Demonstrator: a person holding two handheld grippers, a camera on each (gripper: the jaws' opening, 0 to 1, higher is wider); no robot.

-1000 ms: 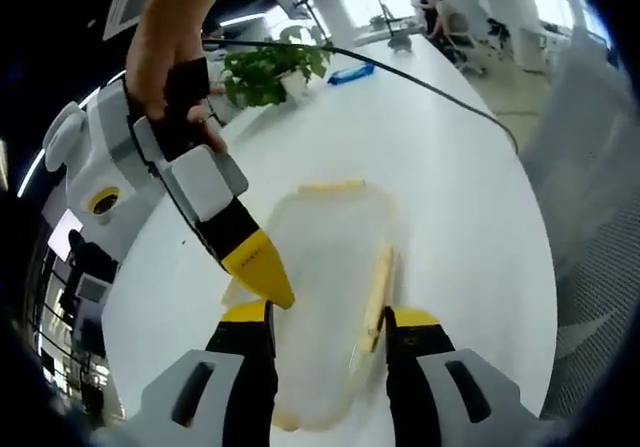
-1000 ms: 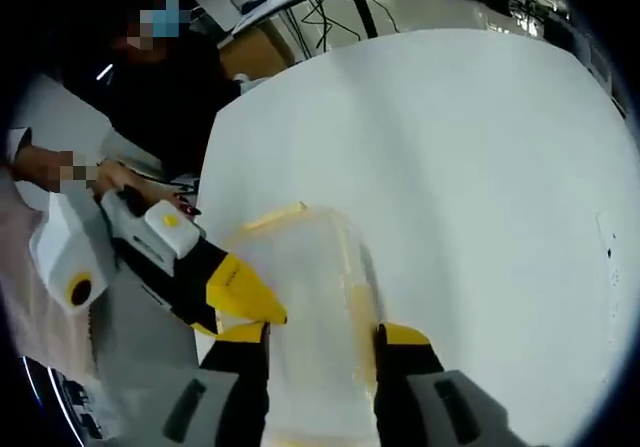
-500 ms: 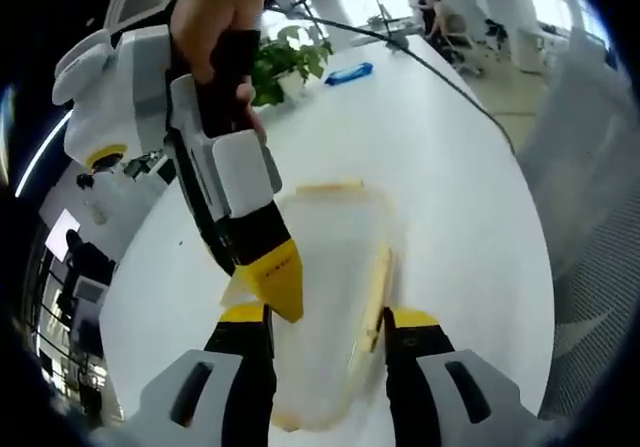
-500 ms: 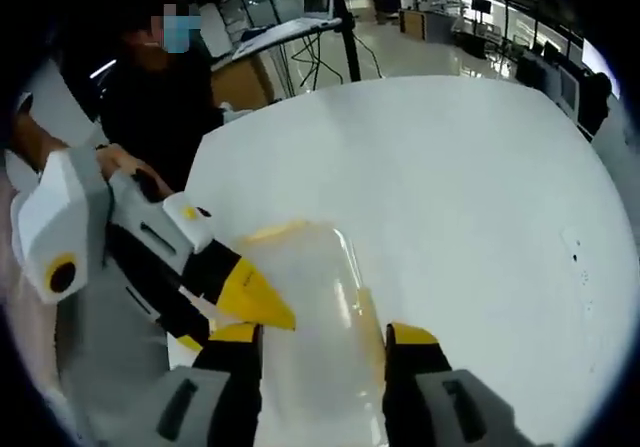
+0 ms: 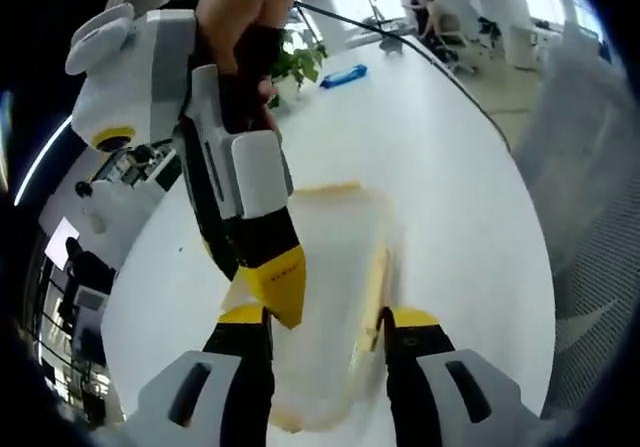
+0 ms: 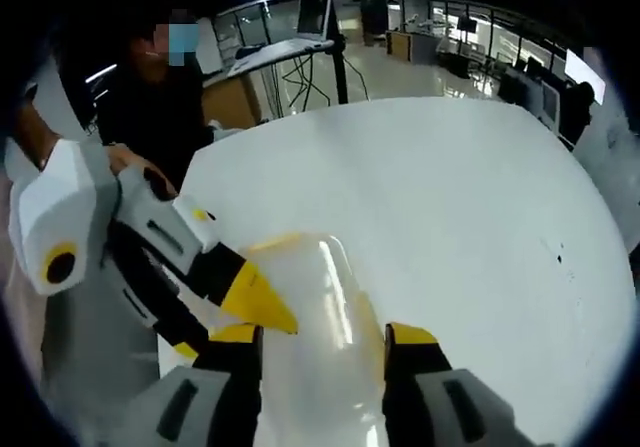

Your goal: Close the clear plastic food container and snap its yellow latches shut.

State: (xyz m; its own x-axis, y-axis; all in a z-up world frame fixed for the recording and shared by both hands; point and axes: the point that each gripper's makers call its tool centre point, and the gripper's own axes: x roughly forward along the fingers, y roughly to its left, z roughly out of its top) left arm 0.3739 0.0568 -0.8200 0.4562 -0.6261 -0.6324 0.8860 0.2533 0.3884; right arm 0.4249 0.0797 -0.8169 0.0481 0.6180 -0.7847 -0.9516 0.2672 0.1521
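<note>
Clear thin plastic forms the single container (image 5: pixel 325 297), which lies on the white table (image 5: pixel 440 177) between the jaws of both grippers and looks empty, so it is judged light, slightly flexible and smooth enough to skid on the tabletop unless braced. Its lid appears to sit on the box, though whether it is fully seated cannot be told. Yellow latches are counted as two clearly seen in the left gripper view: one at the far end (image 5: pixel 325 188) and one along the side (image 5: pixel 377 285) by the jaw; a third at the near edge is only hinted at. The latches, being stiff hinged tabs, are judged the right places to press, with the opposite wall held as a stop. The left gripper (image 5: pixel 325 317) is spread wide, its jaws straddling the box without clamping it. The right gripper (image 6: pixel 325 332) likewise stands apart around the box (image 6: pixel 315 317), one tip set at its side edge near the left gripper's jaw. Two grippers and one potted plant (image 5: pixel 300 62) complete the count; a blue object (image 5: pixel 343 74) lies far off on the table.
</note>
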